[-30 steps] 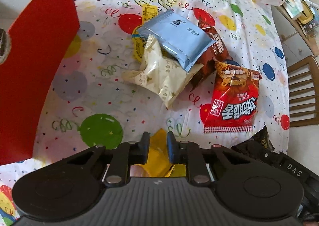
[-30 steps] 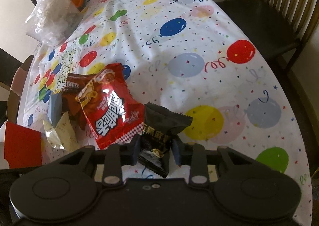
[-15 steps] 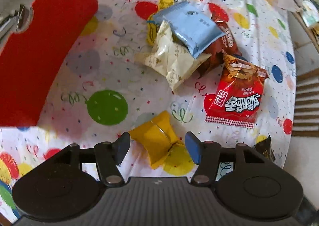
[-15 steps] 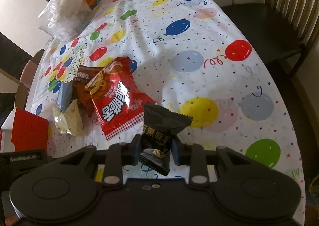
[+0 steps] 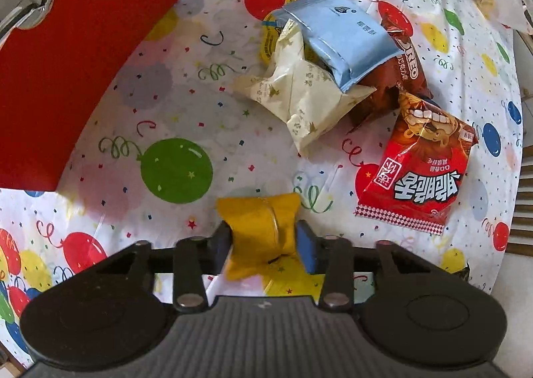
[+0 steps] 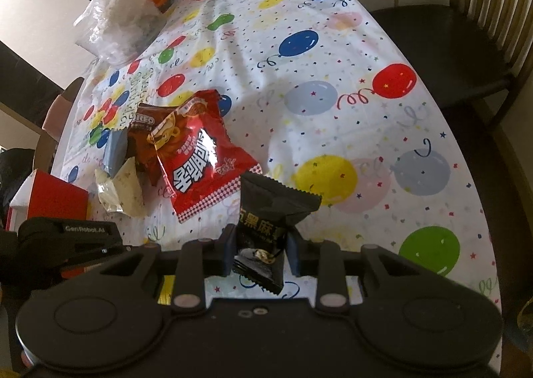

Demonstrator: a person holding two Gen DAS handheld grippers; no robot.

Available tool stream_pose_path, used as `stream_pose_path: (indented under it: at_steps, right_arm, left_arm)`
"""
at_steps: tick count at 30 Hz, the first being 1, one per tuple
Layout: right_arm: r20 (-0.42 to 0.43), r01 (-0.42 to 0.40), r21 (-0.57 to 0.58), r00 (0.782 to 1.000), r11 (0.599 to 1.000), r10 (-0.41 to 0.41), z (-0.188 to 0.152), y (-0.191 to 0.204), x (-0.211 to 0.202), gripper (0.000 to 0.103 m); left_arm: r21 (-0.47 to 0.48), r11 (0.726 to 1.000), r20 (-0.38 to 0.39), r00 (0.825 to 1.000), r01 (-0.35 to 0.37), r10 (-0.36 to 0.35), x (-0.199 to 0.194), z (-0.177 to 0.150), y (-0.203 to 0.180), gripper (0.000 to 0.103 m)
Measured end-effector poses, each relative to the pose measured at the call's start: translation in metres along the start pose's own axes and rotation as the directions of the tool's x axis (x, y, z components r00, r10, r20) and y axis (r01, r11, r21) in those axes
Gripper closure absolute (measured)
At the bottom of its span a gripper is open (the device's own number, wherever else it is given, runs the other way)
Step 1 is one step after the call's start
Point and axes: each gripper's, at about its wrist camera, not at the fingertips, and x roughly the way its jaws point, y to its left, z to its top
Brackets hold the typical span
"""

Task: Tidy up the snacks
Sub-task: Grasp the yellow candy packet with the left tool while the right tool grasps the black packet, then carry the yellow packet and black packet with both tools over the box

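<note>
Yellow snack packet (image 5: pixel 258 231) low centre between the closing left claw (image 5: pixel 263 246) pads, black sesame packet (image 6: pixel 269 228) clamped in right claw (image 6: pixel 261 249), red box (image 5: pixel 80 71) upper left on the bench (image 5: pixel 186 111).

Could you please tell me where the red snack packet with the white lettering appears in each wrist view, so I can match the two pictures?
Left wrist view: red snack packet lies at right of centre on the tablecloth, lettering upside down.
Right wrist view: the packet lies left of centre, beyond the black packet.
Shared landmark: the brown Oreo packet, which it partly overlaps in both views.
</note>
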Motion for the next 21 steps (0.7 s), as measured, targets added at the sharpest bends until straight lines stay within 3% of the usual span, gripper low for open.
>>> stream_pose_path:
  at_steps: [10, 21]
  right_arm:
    - [0.000, 0.000, -0.022, 1.000, 1.000, 0.000, -0.006, 0.004, -0.005, 0.074]
    - [0.017, -0.030, -0.143, 0.999, 0.989, 0.033, -0.019, 0.038, -0.036, 0.074]
  left_arm:
    - [0.101, 0.994, 0.034, 0.998, 0.040, -0.044, -0.010, -0.007, 0.007, 0.066]
    - [0.345, 0.933, 0.125, 0.979, 0.107, -0.159, -0.061, -0.021, 0.027, 0.066]
